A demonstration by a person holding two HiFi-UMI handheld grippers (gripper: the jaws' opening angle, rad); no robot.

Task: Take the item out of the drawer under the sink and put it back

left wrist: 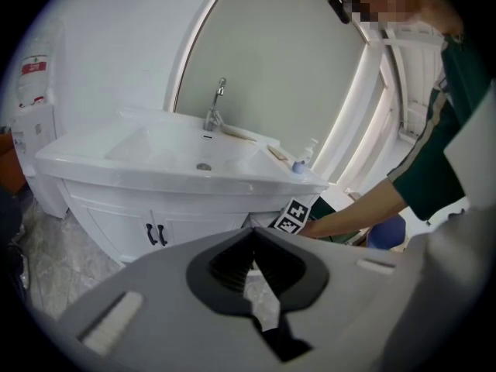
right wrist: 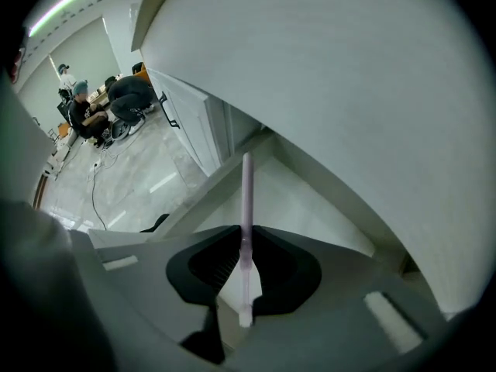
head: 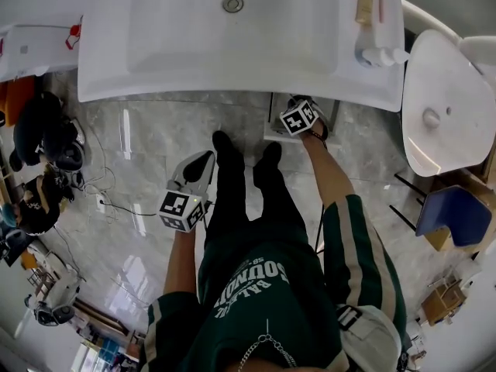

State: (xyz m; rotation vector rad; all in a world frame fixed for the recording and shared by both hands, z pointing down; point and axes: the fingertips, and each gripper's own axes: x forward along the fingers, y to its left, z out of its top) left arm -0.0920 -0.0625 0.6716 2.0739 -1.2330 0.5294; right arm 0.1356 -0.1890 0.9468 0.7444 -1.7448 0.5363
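The right gripper (right wrist: 246,246) reaches under the sink (head: 178,45), at the upper middle of the head view. Its fingers are clamped on a thin pale pink stick (right wrist: 246,200). It may be a toothbrush handle, though the view is too close to be sure. The stick stands upright in the grip, in front of the white inside of the open drawer (right wrist: 310,200), so it can pass the drawer's edge cleanly. The left gripper (left wrist: 252,242) hangs low beside the person's leg, centre left in the head view. Its fingers are together on nothing, likely kept aside because one gripper is enough for so light a thing.
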